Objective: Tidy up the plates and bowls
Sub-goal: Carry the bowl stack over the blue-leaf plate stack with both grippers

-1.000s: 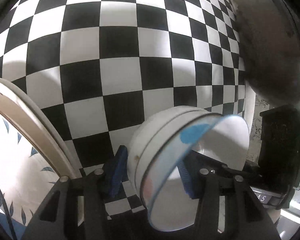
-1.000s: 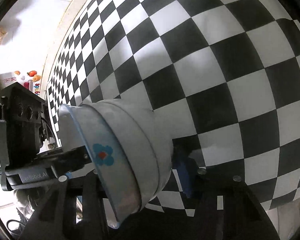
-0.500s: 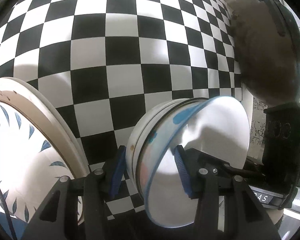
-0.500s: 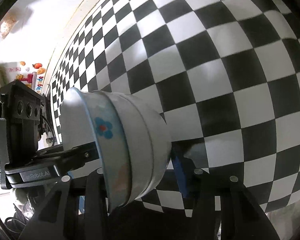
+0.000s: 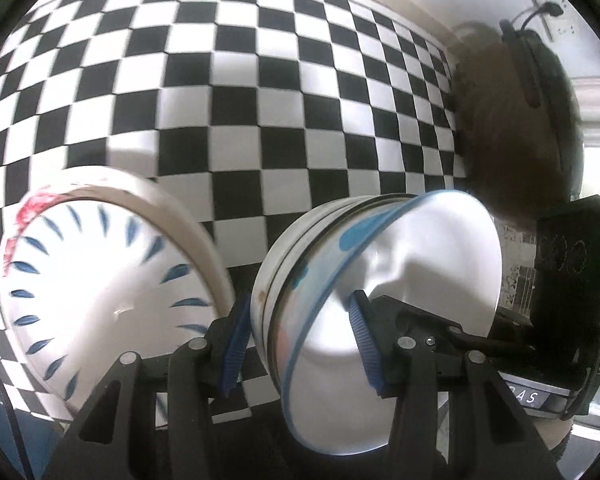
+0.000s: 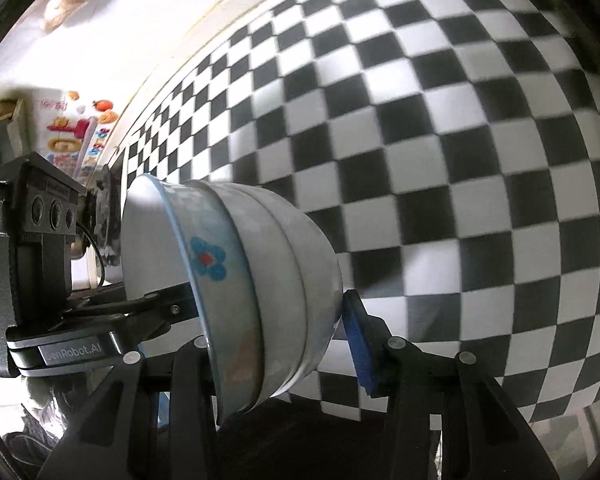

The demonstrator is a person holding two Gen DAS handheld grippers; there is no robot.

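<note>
- Left wrist view: the left tool [image 5: 300, 344] grips the near rim of a stack of bowls [image 5: 404, 280] – one blue pad [image 5: 236, 348] outside against the white wall, the other pad [image 5: 366, 348] inside on the smooth white inner face.
- The stack is tipped on its side with its mouth turned to the right, and it hangs above the checkered desk [image 5: 260, 92].
- The innermost bowl has a light blue rim and blue flower marks.
- To the left stands a bigger bowl [image 5: 100, 288], white with blue leaf strokes and a red smear near the rim, tilted too; whether it touches the stack I cannot tell.
- At the right edge the right tool [image 5: 560, 312] shows as a black block, reaching toward the same stack.
- Right wrist view: the right tool [image 6: 276, 340] holds the opposite rim of the stack [image 6: 260, 272] – its blue pad [image 6: 358, 344] lies against the outer wall, the other finger sits behind the rim.
- Three nested bowls can be counted here, the inner one with a blue flower with a red centre.
- The left tool [image 6: 112, 320] enters the bowl's mouth from the left.
- Beyond the desk [image 6: 460, 140] lies a pale floor [image 6: 120, 20].
</note>
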